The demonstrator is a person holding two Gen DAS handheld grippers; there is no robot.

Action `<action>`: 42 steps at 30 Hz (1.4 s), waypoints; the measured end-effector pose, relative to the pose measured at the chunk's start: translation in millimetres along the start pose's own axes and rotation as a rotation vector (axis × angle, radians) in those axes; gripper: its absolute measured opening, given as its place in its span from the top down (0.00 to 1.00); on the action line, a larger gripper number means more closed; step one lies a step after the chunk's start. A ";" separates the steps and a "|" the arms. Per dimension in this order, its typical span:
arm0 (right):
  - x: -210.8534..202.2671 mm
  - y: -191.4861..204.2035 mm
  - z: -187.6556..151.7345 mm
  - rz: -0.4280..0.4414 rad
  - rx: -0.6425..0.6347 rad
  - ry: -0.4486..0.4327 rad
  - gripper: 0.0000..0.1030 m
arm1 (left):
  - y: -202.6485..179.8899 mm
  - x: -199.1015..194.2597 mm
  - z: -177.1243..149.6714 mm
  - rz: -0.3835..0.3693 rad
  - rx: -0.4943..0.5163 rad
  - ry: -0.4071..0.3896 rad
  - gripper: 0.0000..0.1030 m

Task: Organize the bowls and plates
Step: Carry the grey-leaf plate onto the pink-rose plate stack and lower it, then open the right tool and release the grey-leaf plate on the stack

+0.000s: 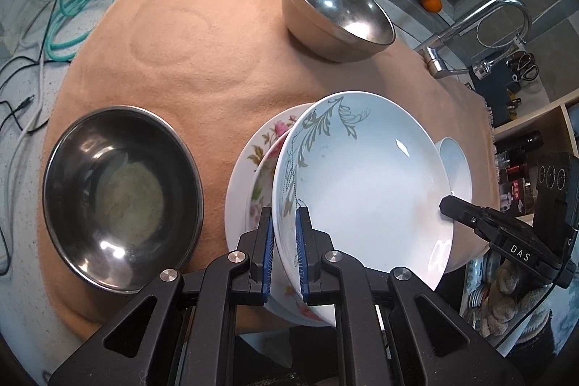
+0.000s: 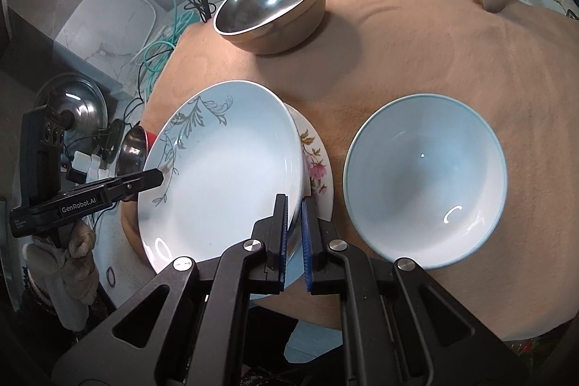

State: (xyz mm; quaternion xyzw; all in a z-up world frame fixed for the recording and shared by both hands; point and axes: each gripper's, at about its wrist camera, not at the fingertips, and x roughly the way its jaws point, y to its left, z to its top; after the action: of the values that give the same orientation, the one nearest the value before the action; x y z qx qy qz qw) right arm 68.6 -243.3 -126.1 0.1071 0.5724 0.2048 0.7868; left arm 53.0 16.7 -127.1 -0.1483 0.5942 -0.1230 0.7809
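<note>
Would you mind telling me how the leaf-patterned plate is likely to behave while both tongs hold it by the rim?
The leaf-patterned plate looks glazed and glossy, so it may slip between the left tongs and right tongs. It looks rigid ceramic, so probably fragile if dropped. It hangs tilted over the floral plate, so they may clink.

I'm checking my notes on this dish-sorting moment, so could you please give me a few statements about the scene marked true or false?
1. Both grippers clamp the rim of the leaf-patterned plate. True: the left gripper and the right gripper grip opposite sides.
2. A floral plate lies under it. True.
3. The pale blue bowl is stacked in a steel bowl. False: it sits alone on the tan cloth.
4. Both steel bowls hold food. False: the far steel bowl and the near steel bowl look empty.
</note>
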 end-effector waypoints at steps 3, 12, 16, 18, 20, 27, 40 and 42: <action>3.8 4.1 0.3 -0.008 -0.012 0.008 0.93 | 2.3 0.5 -0.5 0.004 -0.002 0.003 0.90; 14.9 5.7 -3.7 -0.034 -0.025 0.038 0.93 | 3.1 2.7 -2.2 0.014 0.002 0.011 0.90; 18.9 5.5 -4.5 -0.045 -0.031 0.050 0.93 | 3.1 2.8 -1.6 0.013 0.001 0.008 0.90; 20.6 6.2 -5.1 -0.046 -0.031 0.056 0.93 | 3.3 3.1 -2.3 0.012 0.001 0.010 0.90; 21.3 5.6 -5.9 -0.048 -0.033 0.060 0.93 | 3.5 3.7 -3.2 0.014 0.000 0.012 0.90; 25.8 5.6 -7.3 -0.052 -0.035 0.071 0.93 | 5.1 6.2 -3.7 0.017 -0.006 0.018 0.90; 27.9 7.8 -7.1 -0.063 -0.059 0.084 0.91 | -0.5 6.0 -2.1 0.039 0.019 0.025 0.90; 28.3 7.7 -7.0 -0.061 -0.061 0.088 0.91 | -0.7 6.3 -1.6 0.041 0.022 0.027 0.90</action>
State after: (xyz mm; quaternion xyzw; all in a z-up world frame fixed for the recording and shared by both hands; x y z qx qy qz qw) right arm 67.9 -224.2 -149.5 0.0564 0.6028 0.2025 0.7697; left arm 53.1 13.5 -132.9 -0.1258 0.6061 -0.1156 0.7768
